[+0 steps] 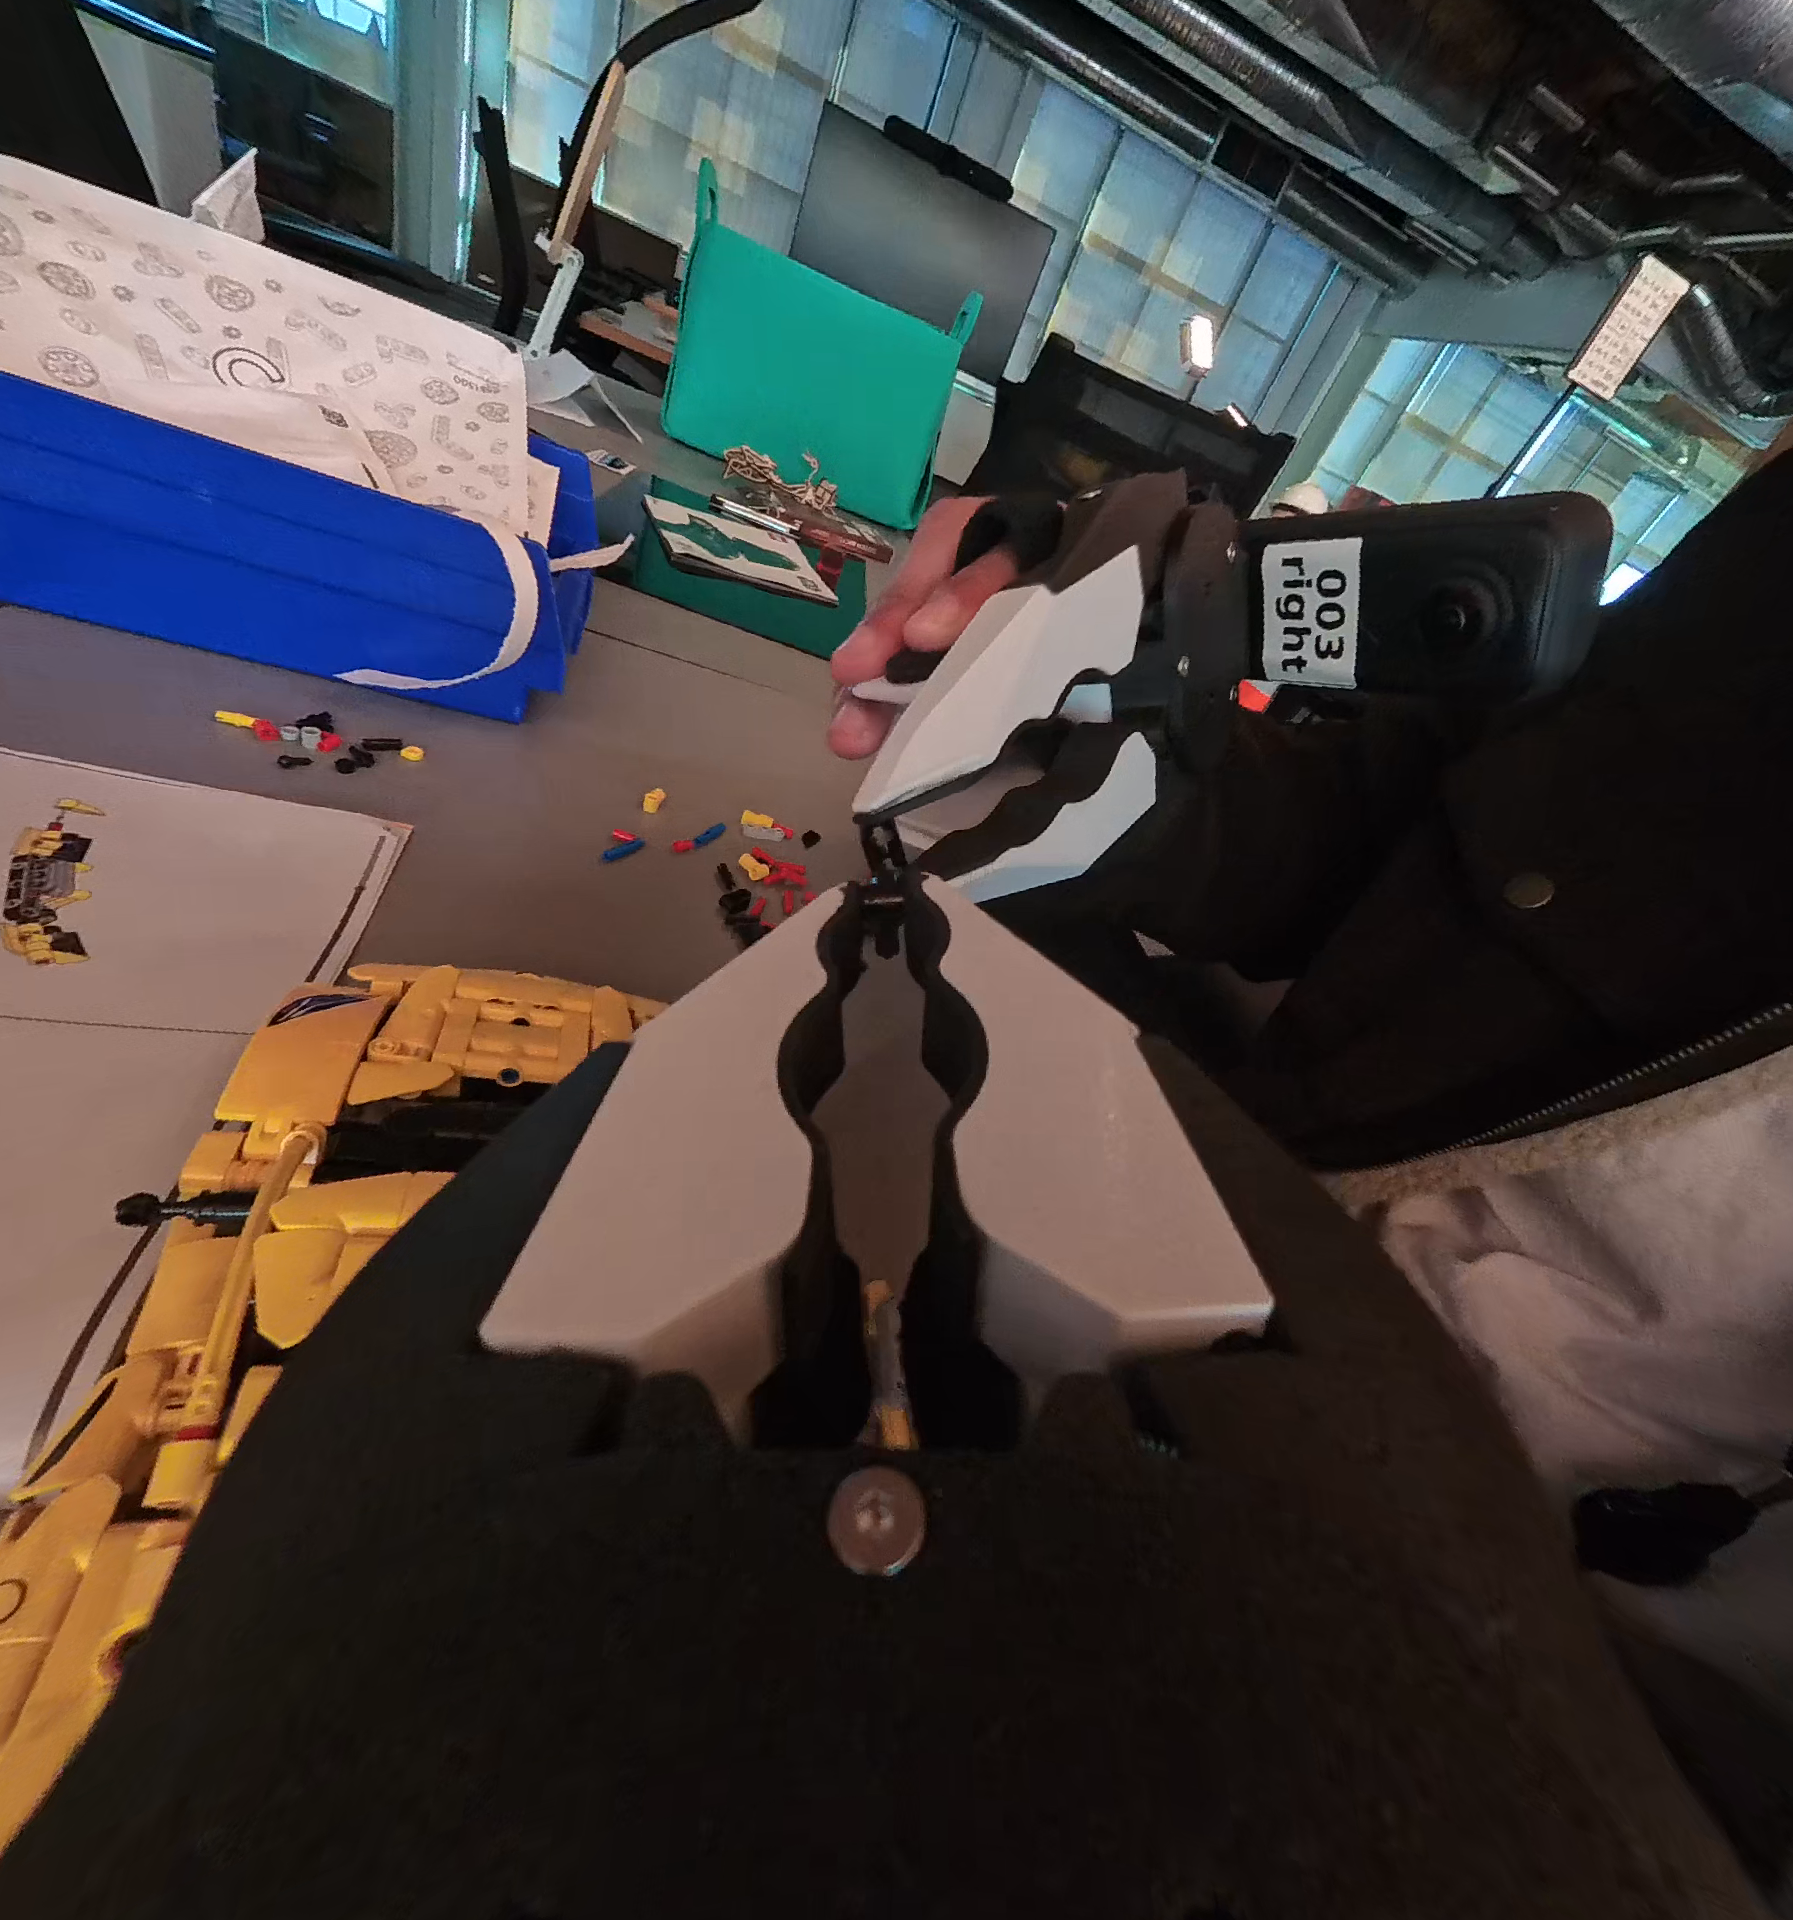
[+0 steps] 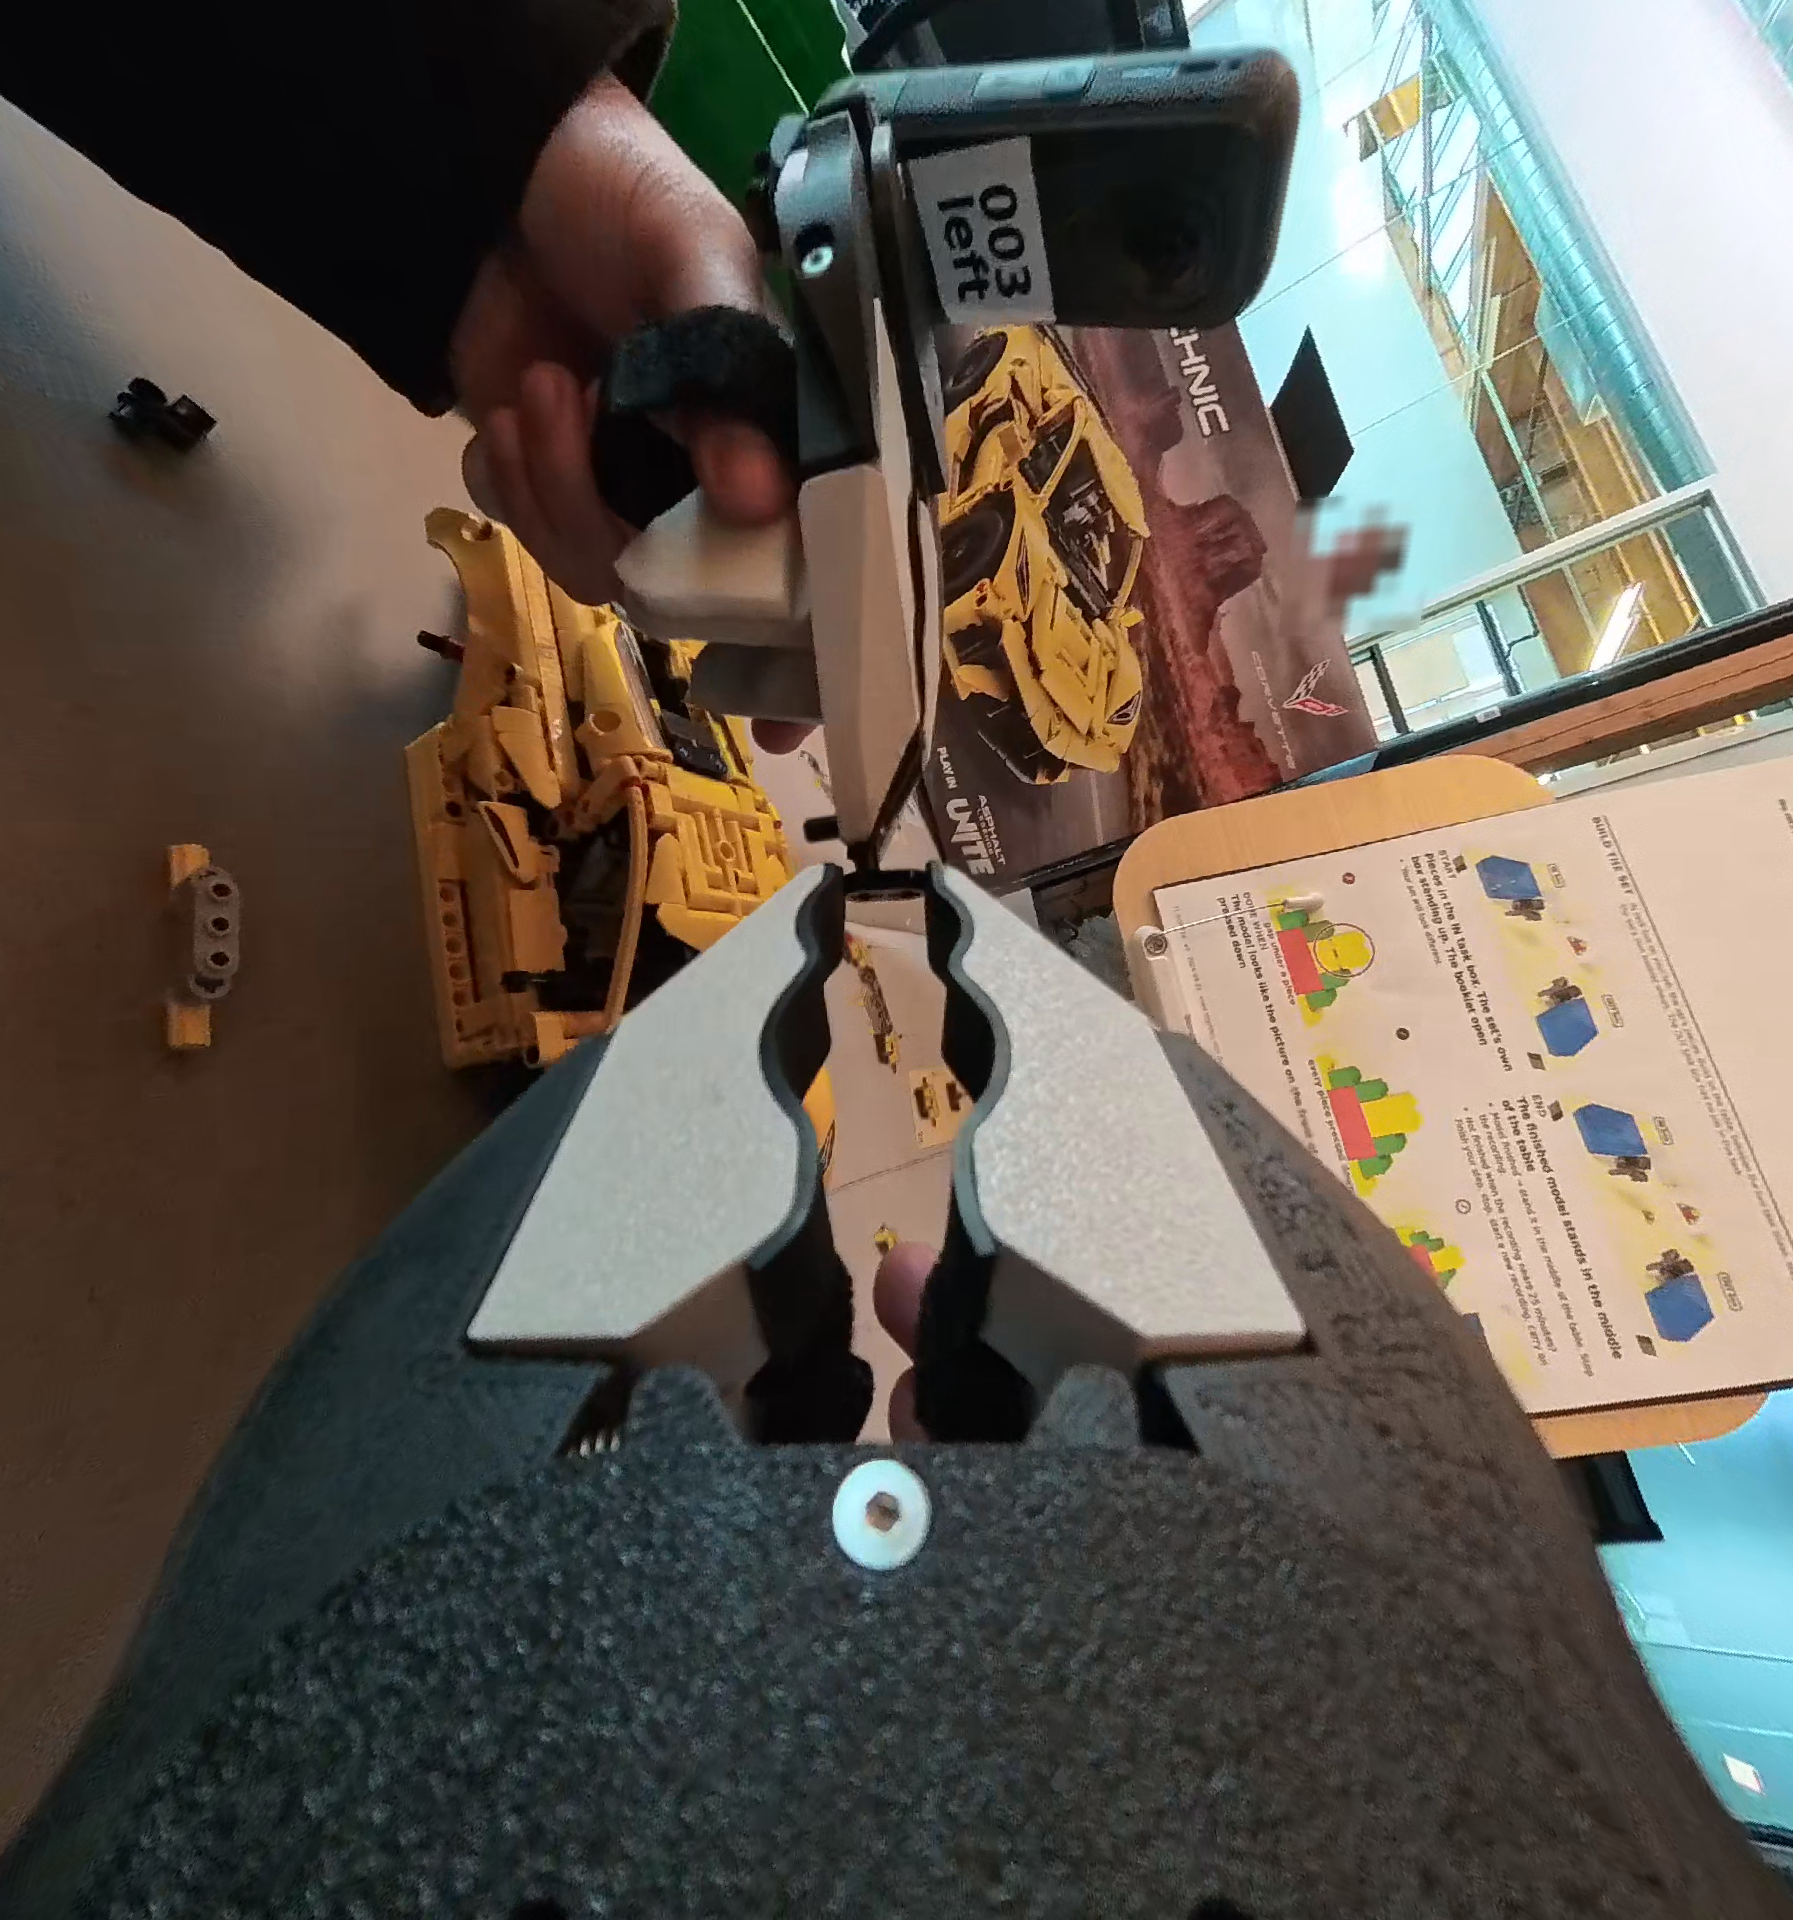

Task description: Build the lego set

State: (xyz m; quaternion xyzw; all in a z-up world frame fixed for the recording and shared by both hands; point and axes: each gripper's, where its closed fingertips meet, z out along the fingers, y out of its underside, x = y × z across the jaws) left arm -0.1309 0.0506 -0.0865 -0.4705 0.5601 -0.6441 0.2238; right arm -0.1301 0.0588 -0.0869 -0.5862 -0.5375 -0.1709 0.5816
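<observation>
Mid-air join of small black pieces

Left gripper (image 1: 879,902) and right gripper (image 2: 879,891) each pinch a tiny, rigid, light black piece (image 1: 884,844); grip by tips.

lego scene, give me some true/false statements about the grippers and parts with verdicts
1. Both grippers pinch small black pieces held tip to tip. True: left gripper, right gripper, black pieces.
2. The yellow car model is fully assembled. False: its inner framework is still exposed.
3. Loose small pieces lie on the grey table. True.
4. The blue bin is empty. False: printed white bags lie in it.
</observation>
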